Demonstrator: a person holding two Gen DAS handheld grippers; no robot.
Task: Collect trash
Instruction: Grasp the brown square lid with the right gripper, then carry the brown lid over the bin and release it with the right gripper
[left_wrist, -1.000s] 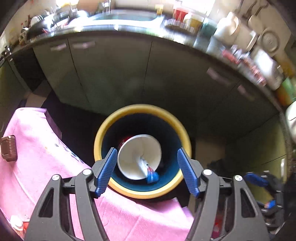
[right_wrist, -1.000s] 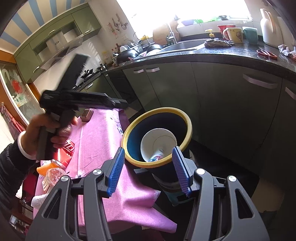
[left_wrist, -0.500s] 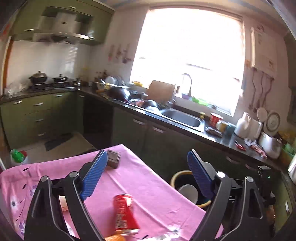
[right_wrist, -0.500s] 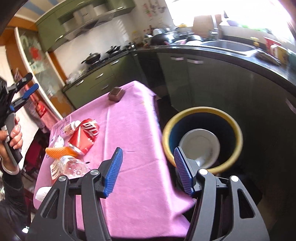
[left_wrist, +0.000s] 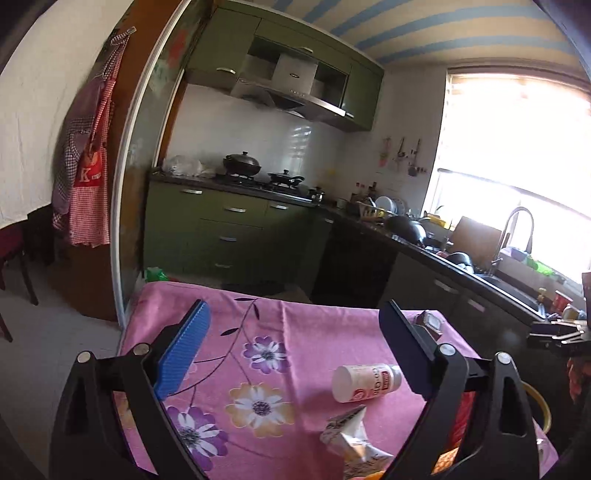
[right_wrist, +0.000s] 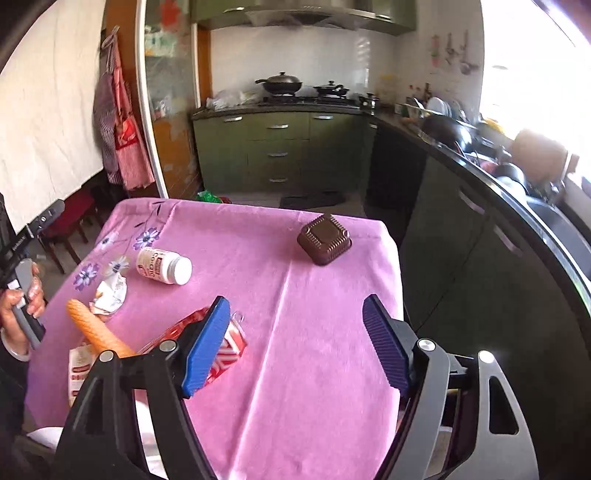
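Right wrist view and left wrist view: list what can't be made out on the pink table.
- Red can, right wrist view: partly hidden behind the right gripper fingers.
- Crumpled wrapper, left wrist view: print too small, bottom cut by the frame edge.
- Bin, left wrist view: only a yellow rim sliver shows; contents hidden behind the left gripper.

A large white "K" stands on the red apron (left_wrist: 89, 176), far left of the left gripper. The white bottle (left_wrist: 365, 377) just ahead between its fingers carries red-and-grey lettering, possibly "Co Q10".
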